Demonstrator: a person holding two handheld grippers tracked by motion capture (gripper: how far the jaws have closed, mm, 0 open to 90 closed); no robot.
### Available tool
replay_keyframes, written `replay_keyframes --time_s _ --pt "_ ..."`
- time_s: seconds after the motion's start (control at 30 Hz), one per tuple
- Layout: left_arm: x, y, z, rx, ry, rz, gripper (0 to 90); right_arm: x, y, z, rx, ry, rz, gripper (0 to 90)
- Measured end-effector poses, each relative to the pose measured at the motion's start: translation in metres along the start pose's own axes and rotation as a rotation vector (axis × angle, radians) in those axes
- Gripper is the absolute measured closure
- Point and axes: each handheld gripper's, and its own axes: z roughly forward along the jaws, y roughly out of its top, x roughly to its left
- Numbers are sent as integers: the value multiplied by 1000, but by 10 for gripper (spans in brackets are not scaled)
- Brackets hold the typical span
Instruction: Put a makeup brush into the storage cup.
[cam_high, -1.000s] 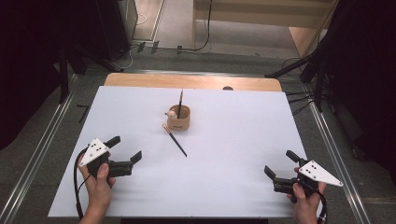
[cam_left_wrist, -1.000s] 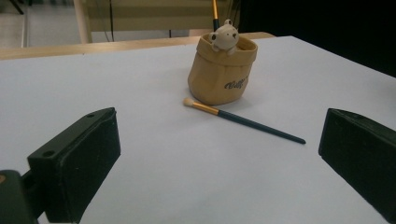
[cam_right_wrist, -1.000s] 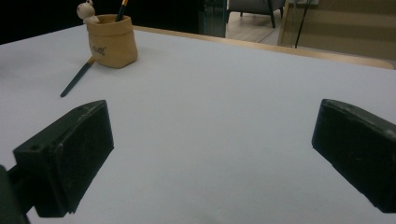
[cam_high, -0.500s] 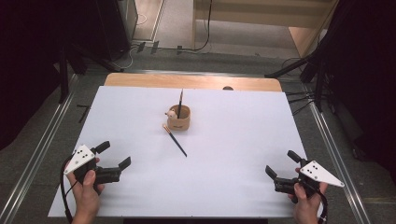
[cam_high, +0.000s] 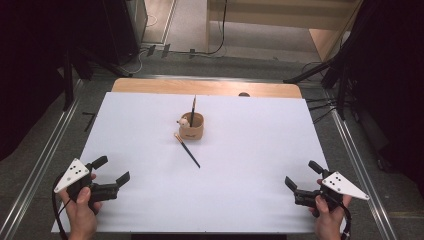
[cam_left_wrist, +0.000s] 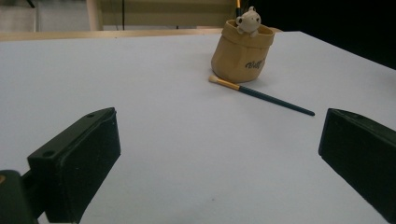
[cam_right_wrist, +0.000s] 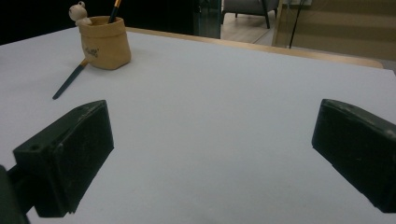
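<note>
We hold the left gripper (cam_high: 114, 171) near the front left corner of the white tabletop (cam_high: 250, 150), and its jaws are wide apart with nothing between them. The right gripper (cam_high: 303, 176) is near the front right corner, also with jaws apart and empty. The thin dark paintbrush with a pale tip (cam_high: 187, 150) lies flat near the middle, just in front of the small tan fabric pot with a little bear figure (cam_high: 192, 126). A second dark brush (cam_high: 193, 104) stands upright inside this pot.

left gripper (cam_high: 113, 170) jaws apart, right gripper (cam_high: 303, 175) jaws apart
</note>
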Motion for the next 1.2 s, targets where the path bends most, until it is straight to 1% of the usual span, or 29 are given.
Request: replay_keyframes --time_s 0.07,0.23,0.37,0.5,0.57,0.63,0.7,0.77,0.87,1.0,1.07,1.2 --pt "0 1 0 -7 -6 -8 0 0 0 0 -2 0 -2 0" --pt "-5 3 9 3 -25 3 0 1 1 -1 -6 0 2 0" --pt "-11 7 16 -3 -47 -3 0 1 1 -1 -4 2 -4 0" --pt "-20 13 29 4 -76 21 0 1 1 -2 -3 0 -2 0" --pt "-23 15 33 2 -86 21 0 0 0 -2 -3 -1 3 0" --pt "-26 18 40 10 -95 36 0 0 0 -2 -3 -2 0 0" --pt "-29 21 45 11 -106 43 0 0 0 -3 -4 -3 1 0" --pt "-32 24 50 16 -112 52 0 0 0 -3 -3 -5 6 0" --pt "-36 27 57 26 -121 58 0 0 -1 -3 -1 -4 -2 0" --pt "-41 32 67 33 -126 63 0 0 -1 -4 1 -2 1 0" --pt "-43 34 73 40 -134 76 0 1 -1 -4 2 -3 0 0" --pt "-48 38 83 47 -151 89 0 0 -1 -5 2 -4 -1 0"
